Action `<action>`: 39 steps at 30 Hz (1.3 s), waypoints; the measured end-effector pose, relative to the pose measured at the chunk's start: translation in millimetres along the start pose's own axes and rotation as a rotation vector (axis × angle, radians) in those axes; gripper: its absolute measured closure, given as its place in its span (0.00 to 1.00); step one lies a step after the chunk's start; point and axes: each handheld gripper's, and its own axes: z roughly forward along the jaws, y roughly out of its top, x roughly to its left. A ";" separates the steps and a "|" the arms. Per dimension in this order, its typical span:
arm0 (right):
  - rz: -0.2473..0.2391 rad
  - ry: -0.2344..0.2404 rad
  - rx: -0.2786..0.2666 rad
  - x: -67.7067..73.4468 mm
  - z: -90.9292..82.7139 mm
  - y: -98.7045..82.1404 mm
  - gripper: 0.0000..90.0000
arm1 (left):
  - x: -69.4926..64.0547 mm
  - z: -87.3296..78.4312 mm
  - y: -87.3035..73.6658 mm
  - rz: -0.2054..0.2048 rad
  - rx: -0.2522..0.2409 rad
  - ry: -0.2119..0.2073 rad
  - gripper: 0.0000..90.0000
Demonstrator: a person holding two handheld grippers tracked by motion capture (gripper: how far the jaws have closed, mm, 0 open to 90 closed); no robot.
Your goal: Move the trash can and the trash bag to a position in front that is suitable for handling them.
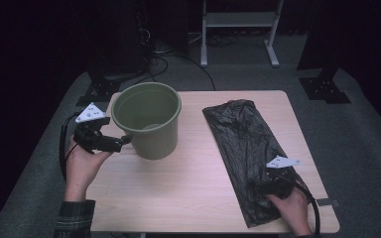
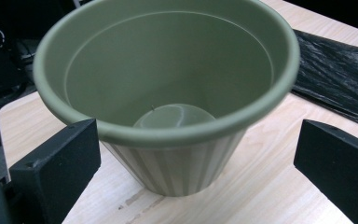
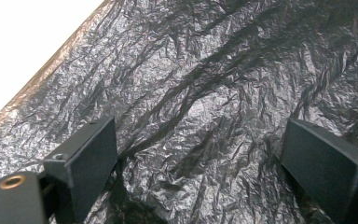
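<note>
An olive-green plastic pot [image 1: 149, 119] stands upright on the wooden table [image 1: 193, 193], left of centre. My left gripper [image 1: 121, 140] hovers at the pot's left side, open, jaws wide apart with the pot [image 2: 168, 93] ahead of them and nothing between. A crumpled black plastic bag [image 1: 243, 144] lies flat along the table's right side. My right gripper [image 1: 265, 186] is low over the bag's near end, open, with the bag [image 3: 205, 93] spread under its jaws.
A white metal stand [image 1: 238, 29] and cables [image 1: 163, 54] lie on the grey floor beyond the table. Black equipment bases sit at the far left [image 1: 99, 84] and far right [image 1: 327, 87]. Bare tabletop lies between pot and bag.
</note>
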 end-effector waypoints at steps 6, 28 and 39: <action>0.000 0.000 0.000 0.0 0.0 0.0 0.11 | 7.6 5.7 8.9 -0.016 0.013 0.002 0.00; 0.003 0.000 0.001 0.2 0.0 0.0 0.11 | 45.4 36.8 15.7 -0.039 0.070 0.022 0.00; 0.001 0.000 0.000 0.1 0.0 0.0 0.11 | 53.1 45.6 13.0 -0.065 0.074 0.004 0.00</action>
